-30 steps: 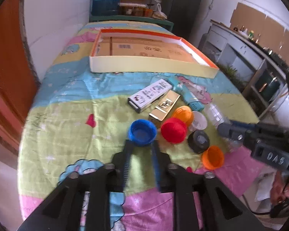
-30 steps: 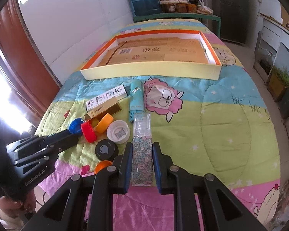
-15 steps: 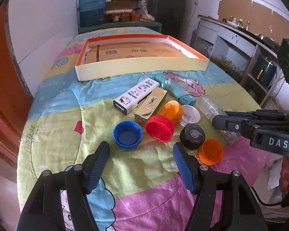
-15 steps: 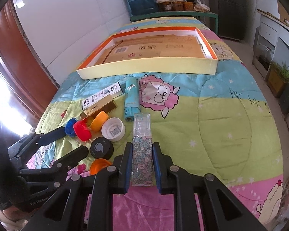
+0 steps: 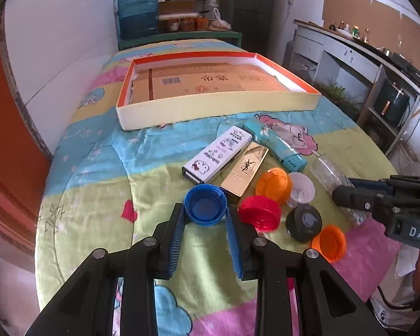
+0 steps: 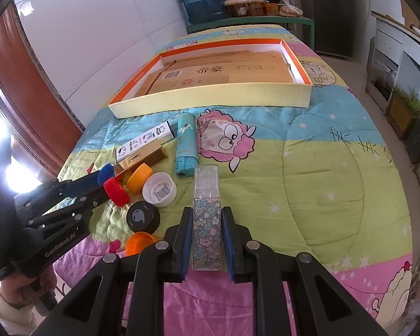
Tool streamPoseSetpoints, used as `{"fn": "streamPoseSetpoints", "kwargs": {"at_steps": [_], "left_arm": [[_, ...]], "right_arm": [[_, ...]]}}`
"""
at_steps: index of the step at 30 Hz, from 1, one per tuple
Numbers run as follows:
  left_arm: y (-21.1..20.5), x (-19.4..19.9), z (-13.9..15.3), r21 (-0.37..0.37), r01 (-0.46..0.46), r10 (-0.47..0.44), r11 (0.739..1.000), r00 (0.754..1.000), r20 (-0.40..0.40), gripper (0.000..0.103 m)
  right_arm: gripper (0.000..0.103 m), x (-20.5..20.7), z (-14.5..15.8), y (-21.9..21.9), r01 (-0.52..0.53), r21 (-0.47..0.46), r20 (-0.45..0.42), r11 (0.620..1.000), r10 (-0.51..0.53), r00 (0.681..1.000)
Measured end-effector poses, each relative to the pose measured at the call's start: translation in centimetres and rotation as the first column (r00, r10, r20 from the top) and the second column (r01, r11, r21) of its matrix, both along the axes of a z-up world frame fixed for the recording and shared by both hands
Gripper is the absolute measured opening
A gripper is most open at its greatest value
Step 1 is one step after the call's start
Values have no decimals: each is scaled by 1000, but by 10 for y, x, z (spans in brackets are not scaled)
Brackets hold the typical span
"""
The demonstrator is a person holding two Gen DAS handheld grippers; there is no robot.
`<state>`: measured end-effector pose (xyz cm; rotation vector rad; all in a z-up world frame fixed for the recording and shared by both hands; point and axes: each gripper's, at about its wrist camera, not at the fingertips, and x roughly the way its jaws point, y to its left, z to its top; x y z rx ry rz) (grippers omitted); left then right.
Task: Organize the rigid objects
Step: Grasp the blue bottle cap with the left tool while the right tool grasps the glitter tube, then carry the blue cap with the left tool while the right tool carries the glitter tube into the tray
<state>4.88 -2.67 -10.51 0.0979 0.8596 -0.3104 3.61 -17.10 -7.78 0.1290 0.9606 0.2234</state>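
- The left gripper point(image 5: 205, 215) is sitting low over the cartoon-print quilt point(image 5: 98, 196), and its jaws have just been closing; the blue pads are now pressing on both sides of the blue cap point(image 5: 205, 204), which is lying open side up on the quilt.
- Just right of that cap, the red cap point(image 5: 260, 214) is resting beside the gold box point(image 5: 245, 169), with the white cartoon box point(image 5: 217, 156) lying against the gold box's left side.
- Further right, 2 orange caps are showing: 1 point(image 5: 274, 184) is leaning near the white cap point(image 5: 302, 189), the other point(image 5: 329, 242) is lying near the black cap point(image 5: 303, 221).
- The teal box point(image 6: 185, 147) is lying lengthwise between the white cartoon box and the pink sheep print.
- The right gripper point(image 6: 206, 239) is holding narrow, clamped on the clear flower-print case point(image 6: 206, 224), whose far end is reaching out past the fingers over the quilt.
- Beyond everything, the shallow orange-rimmed tray point(image 6: 210, 99) is sitting on the quilt with flattened cardboard point(image 6: 218, 74) lining its floor, well apart from the cluster of caps and boxes.
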Motion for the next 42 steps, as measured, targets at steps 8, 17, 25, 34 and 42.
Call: {"fn": "streamPoseSetpoints", "kwargs": {"at_steps": [8, 17, 25, 34, 42], "left_arm": [[2, 0, 10, -28, -8, 9, 1000, 1000, 29, 30], [9, 4, 45, -60, -51, 55, 997, 996, 77, 30], [15, 30, 72, -73, -171, 178, 982, 980, 90, 30], [3, 73, 99, -93, -174, 186, 980, 974, 131, 30], [-7, 129, 105, -76, -192, 201, 978, 970, 137, 30]], "right_arm": [[20, 2, 9, -4, 1, 1, 27, 1000, -1, 1000], [20, 18, 28, -9, -11, -13, 69, 1000, 12, 998], [20, 43, 57, -8, -23, -44, 144, 999, 29, 989], [20, 83, 80, -10, -18, -56, 199, 998, 28, 980], [20, 137, 78, -13, -11, -55, 178, 998, 21, 984]]}}
